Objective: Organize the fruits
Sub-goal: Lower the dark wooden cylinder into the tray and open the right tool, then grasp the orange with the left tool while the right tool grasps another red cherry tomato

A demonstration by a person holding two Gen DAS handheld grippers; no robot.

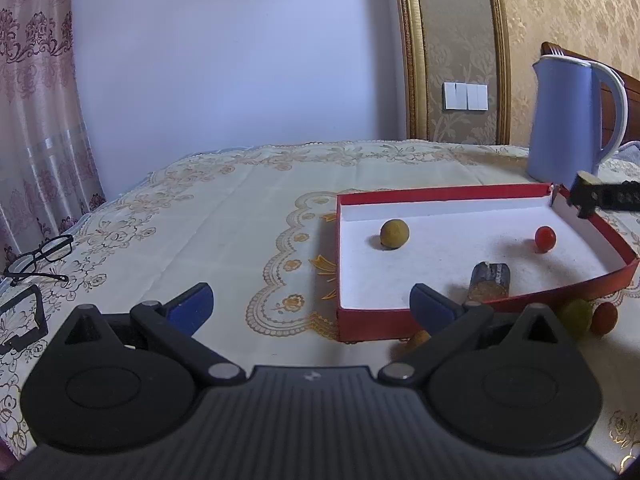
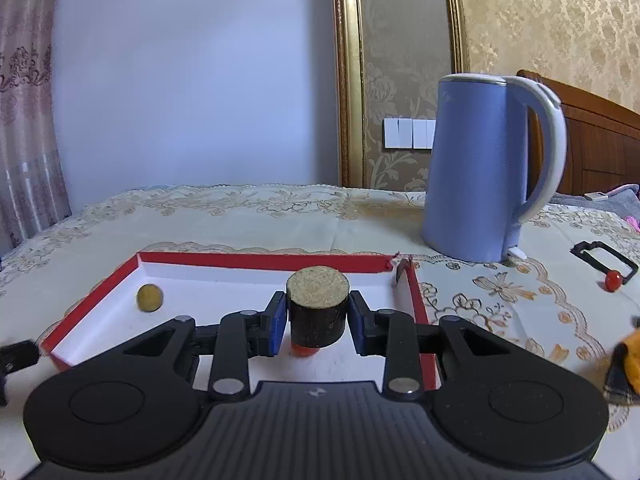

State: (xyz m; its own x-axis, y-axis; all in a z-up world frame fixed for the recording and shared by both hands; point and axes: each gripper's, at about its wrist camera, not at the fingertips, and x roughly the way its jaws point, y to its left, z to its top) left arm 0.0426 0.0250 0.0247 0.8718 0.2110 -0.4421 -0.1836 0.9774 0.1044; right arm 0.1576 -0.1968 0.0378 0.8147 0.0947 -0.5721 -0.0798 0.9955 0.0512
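A red box with a white floor (image 1: 440,256) lies on the tablecloth. In it are a yellow-brown round fruit (image 1: 395,233), a small red fruit (image 1: 545,239) and a dark stub lying on its side (image 1: 490,280). My left gripper (image 1: 312,304) hangs open and empty near the box's near left corner. My right gripper (image 2: 317,322) is shut on an upright dark cylinder with a tan cut top (image 2: 317,308), held over the box floor (image 2: 224,292) above a red fruit (image 2: 302,350). The yellow-brown fruit (image 2: 149,298) sits at the box's far left.
A blue kettle (image 2: 480,168) stands behind the box's right corner. Green (image 1: 576,316), red (image 1: 604,317) and orange (image 1: 418,338) fruits lie outside the near wall. Another red fruit (image 2: 614,280) rests by a black frame (image 2: 604,258). Glasses (image 1: 40,258) lie far left.
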